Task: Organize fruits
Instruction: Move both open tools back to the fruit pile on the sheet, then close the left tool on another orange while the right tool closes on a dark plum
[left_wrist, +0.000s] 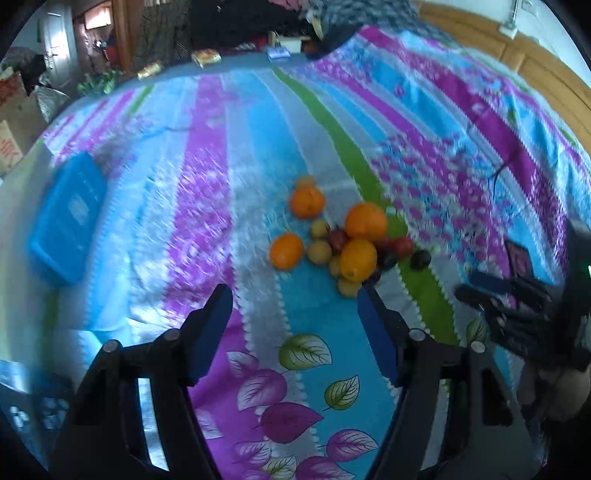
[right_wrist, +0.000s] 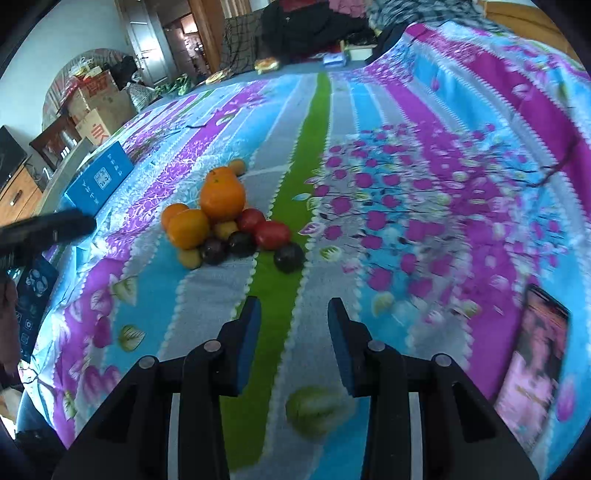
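**Both grippers still short of the fruit pile**

I see the fruit pile (right_wrist: 229, 221) on the bed cover (right_wrist: 406, 184). It has oranges, small yellow fruits, red ones and dark ones, all bunched close and touching.

My left gripper (left_wrist: 295, 299) is loose, with nothing between its jaws. The pile lies just past its tips and a bit to the right. A small yellow fruit (left_wrist: 349, 287) sits right by the tip of its right finger. I think this gripper is the nearer one.

My right gripper (right_wrist: 294, 306) has a narrower gap, and it is empty too. From it, the pile lies farther off and to the left. The dark fruit (right_wrist: 289, 257) is the nearest one to it, near and a little left.

A blue box (left_wrist: 66, 218) lies far left of the pile, well apart from it. I can't tell if the fruit goes there.

The fruits are round, so I think they may roll when I poke the pile.
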